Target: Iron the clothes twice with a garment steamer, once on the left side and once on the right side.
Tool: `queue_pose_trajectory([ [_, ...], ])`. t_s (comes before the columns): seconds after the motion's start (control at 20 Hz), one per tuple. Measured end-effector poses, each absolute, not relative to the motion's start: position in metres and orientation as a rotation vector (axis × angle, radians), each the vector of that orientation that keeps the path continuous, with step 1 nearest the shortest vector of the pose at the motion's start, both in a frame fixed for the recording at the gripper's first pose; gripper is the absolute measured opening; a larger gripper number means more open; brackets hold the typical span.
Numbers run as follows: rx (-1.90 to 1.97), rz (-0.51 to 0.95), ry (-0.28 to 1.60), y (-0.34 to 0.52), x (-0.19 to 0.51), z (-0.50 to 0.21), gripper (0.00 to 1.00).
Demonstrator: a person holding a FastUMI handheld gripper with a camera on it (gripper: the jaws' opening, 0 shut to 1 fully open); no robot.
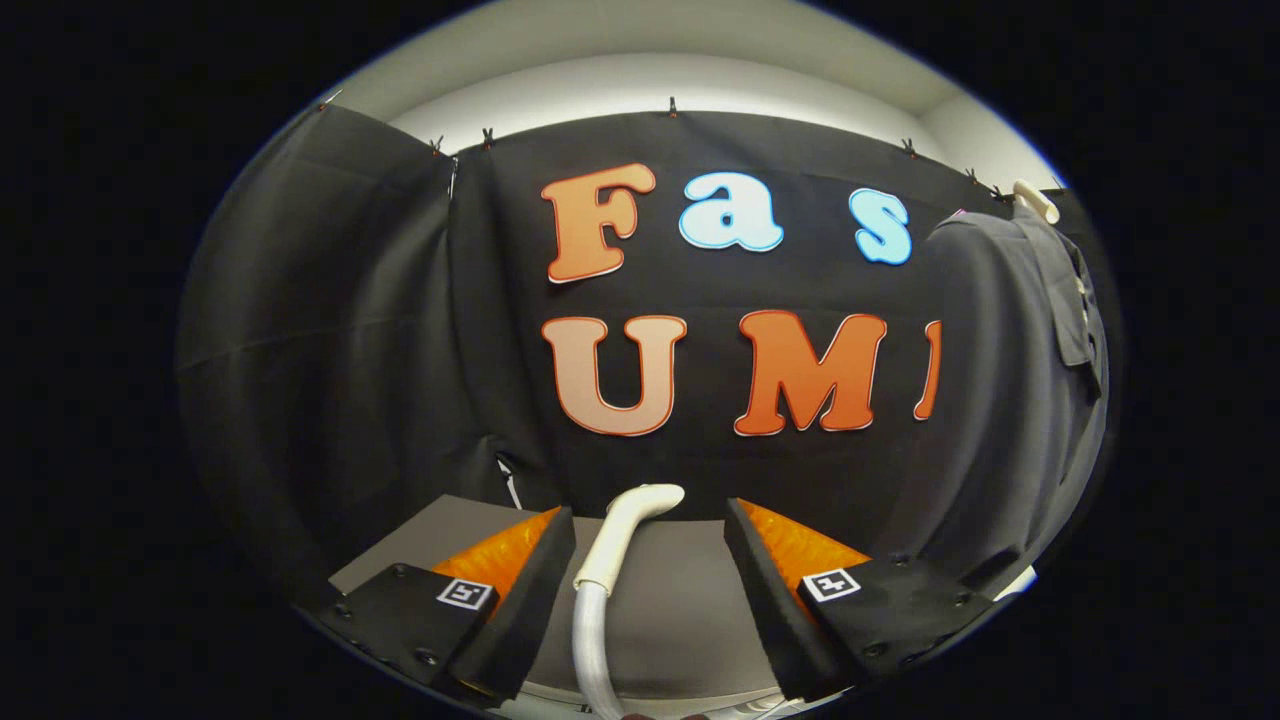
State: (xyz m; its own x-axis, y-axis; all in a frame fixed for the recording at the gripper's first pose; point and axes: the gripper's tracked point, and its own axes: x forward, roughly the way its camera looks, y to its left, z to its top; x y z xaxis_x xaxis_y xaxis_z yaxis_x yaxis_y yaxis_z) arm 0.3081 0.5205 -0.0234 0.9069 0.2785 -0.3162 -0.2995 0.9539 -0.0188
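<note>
The garment steamer's white handle [622, 535] rises between my fingers, its curved head level with the fingertips and its ribbed hose [592, 645] running back toward me. My gripper [650, 510] is open; the handle stands close to the left finger, and a wide gap separates it from the right finger. A dark grey shirt [1010, 400] hangs on a white hanger [1038, 200] well beyond the right finger, against the booth's black cloth wall. Its chest pocket shows near the top.
A grey table top [680, 610] lies under the fingers and the steamer, ending at the black cloth wall [350, 350] just ahead. A thin white cable [508, 480] hangs at the wall beyond the left finger.
</note>
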Motion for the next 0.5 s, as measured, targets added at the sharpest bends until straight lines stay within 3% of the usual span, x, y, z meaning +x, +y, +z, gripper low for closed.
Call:
queue_pose_trajectory([
  [0.5, -0.293, 0.268, 0.599, 0.570, 0.371, -0.140, 0.95],
])
